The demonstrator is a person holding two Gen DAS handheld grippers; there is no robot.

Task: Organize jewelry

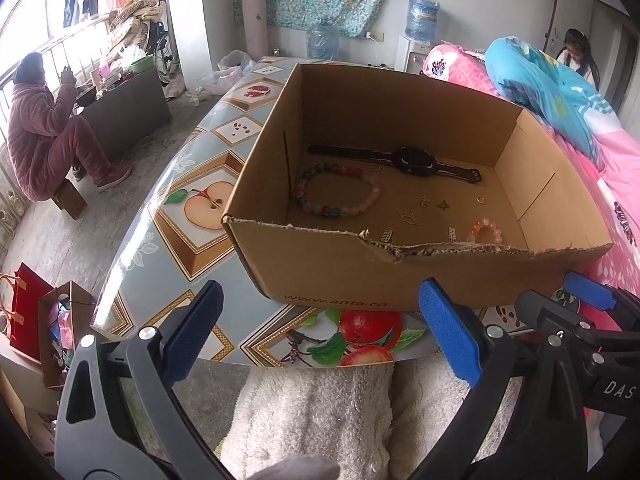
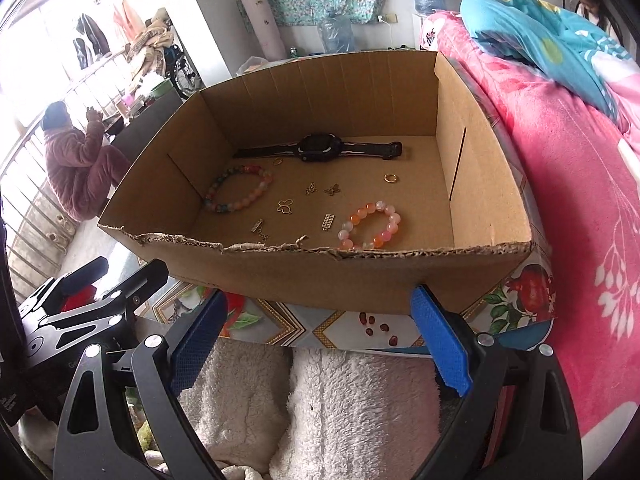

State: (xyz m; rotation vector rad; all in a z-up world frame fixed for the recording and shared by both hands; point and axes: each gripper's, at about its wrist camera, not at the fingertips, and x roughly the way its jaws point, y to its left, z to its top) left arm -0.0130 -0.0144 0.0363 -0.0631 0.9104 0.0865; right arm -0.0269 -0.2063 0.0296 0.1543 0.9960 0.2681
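Observation:
A cardboard box with a torn front rim sits on a fruit-patterned table. Inside lie a black watch, a multicoloured bead bracelet, an orange-pink bead bracelet, several small gold charms and a gold ring. My left gripper is open, hanging in front of the box's near wall. My right gripper is open too, just before the box, with nothing between its fingers.
A pink quilt with a blue pillow runs along the right. A person in a maroon suit sits at far left. Red and brown gift bags stand on the floor. White fleece-covered legs lie beneath the grippers.

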